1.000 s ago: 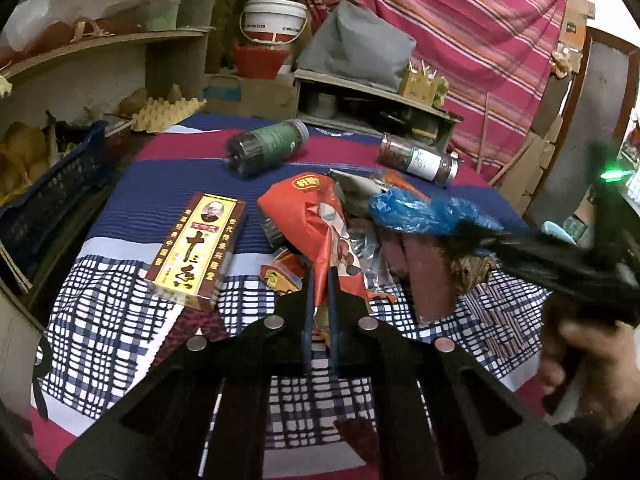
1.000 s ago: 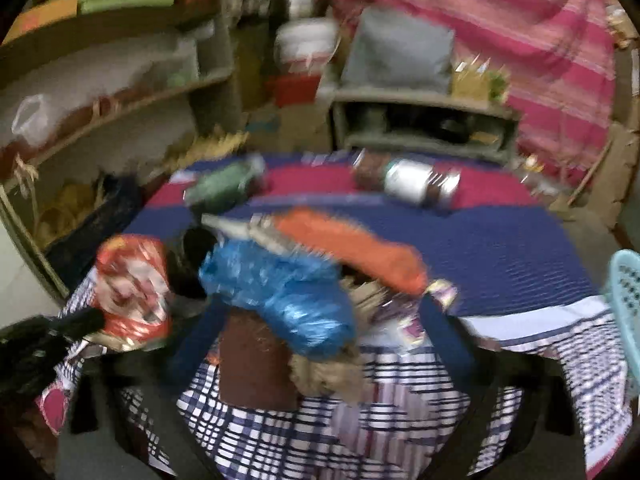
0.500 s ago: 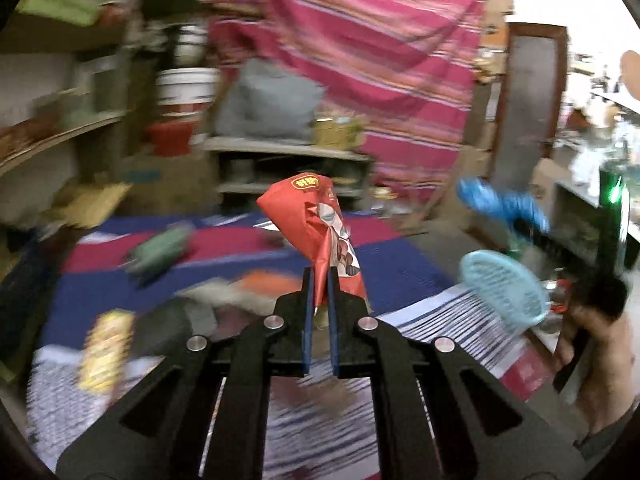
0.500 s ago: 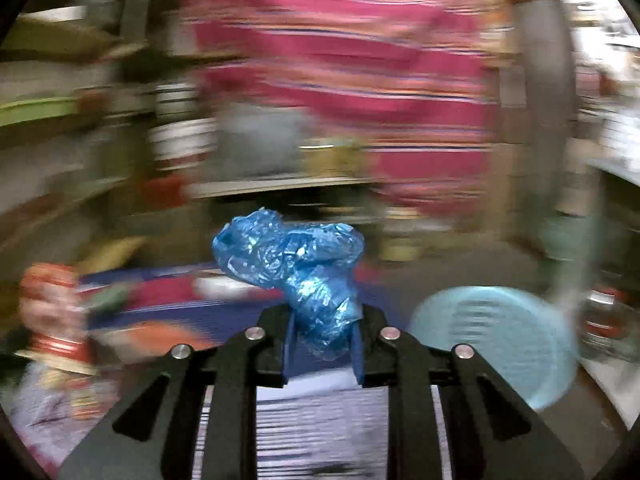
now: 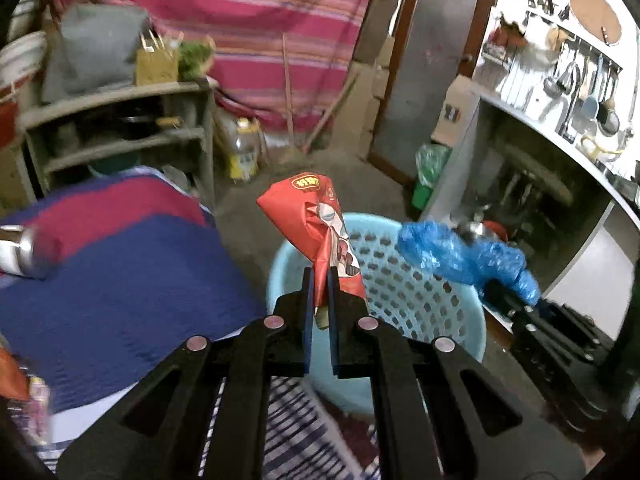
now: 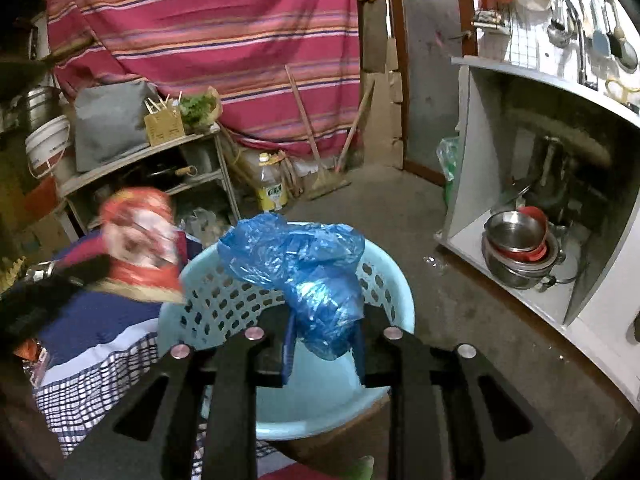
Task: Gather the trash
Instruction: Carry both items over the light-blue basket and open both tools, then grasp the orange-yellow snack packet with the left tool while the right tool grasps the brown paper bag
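red wrapper [image 6: 138,240] motion-blurred, jar [image 5: 24,252] cut off

You've got open air straight over the light blue basket [image 6: 392,276], but the cloth-covered table [image 5: 120,280] edge crowds its left side.

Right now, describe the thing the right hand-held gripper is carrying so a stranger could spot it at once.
Find the pale blue perforated basket on the floor beside the table. Just above its rim, the right hand-held gripper pinches a crumpled blue plastic bag. Unlike the red snack packet nearby, it is glossy, translucent and unprinted.
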The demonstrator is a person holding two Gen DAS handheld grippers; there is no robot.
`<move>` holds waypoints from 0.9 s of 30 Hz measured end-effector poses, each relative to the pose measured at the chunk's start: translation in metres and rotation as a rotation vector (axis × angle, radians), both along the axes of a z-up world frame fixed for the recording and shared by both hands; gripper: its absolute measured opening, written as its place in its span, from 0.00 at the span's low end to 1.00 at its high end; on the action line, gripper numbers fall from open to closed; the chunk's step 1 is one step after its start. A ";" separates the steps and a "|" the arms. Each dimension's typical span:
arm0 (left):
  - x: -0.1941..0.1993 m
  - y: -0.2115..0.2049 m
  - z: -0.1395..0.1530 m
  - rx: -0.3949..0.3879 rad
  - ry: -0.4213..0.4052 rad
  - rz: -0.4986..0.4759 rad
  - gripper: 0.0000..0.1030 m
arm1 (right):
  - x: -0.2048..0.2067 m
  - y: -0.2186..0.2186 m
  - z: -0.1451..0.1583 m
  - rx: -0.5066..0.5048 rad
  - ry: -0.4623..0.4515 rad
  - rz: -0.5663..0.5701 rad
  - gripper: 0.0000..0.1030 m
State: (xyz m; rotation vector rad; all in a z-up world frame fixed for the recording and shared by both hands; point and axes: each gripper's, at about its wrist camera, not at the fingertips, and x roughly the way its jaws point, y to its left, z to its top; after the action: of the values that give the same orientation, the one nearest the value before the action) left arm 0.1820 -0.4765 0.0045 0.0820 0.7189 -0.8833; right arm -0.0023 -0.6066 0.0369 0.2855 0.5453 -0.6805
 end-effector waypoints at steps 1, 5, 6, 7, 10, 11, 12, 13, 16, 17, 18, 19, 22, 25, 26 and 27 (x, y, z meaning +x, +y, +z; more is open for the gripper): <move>0.001 -0.006 -0.004 0.010 0.001 -0.008 0.07 | 0.001 -0.001 -0.001 0.007 -0.011 0.009 0.39; 0.008 -0.008 -0.007 0.000 -0.028 0.035 0.61 | 0.000 -0.002 0.000 0.011 -0.064 0.003 0.71; 0.003 -0.006 -0.007 -0.006 -0.029 0.044 0.61 | 0.000 -0.001 0.002 0.007 -0.066 -0.005 0.71; 0.007 -0.003 -0.004 -0.011 -0.019 0.052 0.61 | -0.001 -0.001 0.004 0.002 -0.076 -0.015 0.71; 0.001 0.013 0.009 -0.039 -0.026 0.089 0.61 | -0.005 0.005 0.013 -0.017 -0.099 -0.003 0.71; -0.001 0.023 0.015 -0.045 -0.029 0.105 0.61 | -0.006 0.011 0.020 -0.039 -0.110 -0.003 0.71; -0.001 0.040 0.022 -0.050 -0.031 0.136 0.61 | -0.006 0.016 0.026 -0.042 -0.125 0.008 0.71; -0.001 0.058 0.026 -0.051 -0.025 0.173 0.61 | -0.006 0.022 0.031 -0.046 -0.139 0.023 0.71; -0.008 0.127 0.043 -0.032 -0.053 0.274 0.61 | 0.007 0.053 0.047 -0.067 -0.157 0.095 0.71; -0.011 0.149 0.049 -0.026 -0.071 0.299 0.61 | 0.012 0.066 0.052 -0.068 -0.172 0.127 0.71; -0.016 0.178 0.055 -0.012 -0.092 0.319 0.61 | 0.015 0.078 0.055 -0.067 -0.182 0.153 0.71; -0.020 0.202 0.060 0.001 -0.115 0.346 0.62 | 0.020 0.092 0.059 -0.060 -0.189 0.184 0.71; -0.033 0.288 0.066 0.064 -0.199 0.457 0.67 | 0.044 0.160 0.069 0.026 -0.240 0.339 0.71; -0.040 0.378 0.059 0.111 -0.226 0.608 0.74 | 0.072 0.238 0.056 0.082 -0.179 0.523 0.71; -0.041 0.405 0.054 0.117 -0.217 0.662 0.74 | 0.076 0.256 0.051 0.084 -0.155 0.550 0.71; -0.041 0.424 0.049 0.118 -0.206 0.697 0.74 | 0.083 0.286 0.041 0.100 -0.117 0.604 0.71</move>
State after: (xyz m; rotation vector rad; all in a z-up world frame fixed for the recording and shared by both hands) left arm 0.1408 -0.0525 0.0530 0.0220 0.5476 -0.1618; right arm 0.0802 -0.3207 0.0781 0.2350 0.5187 -0.0514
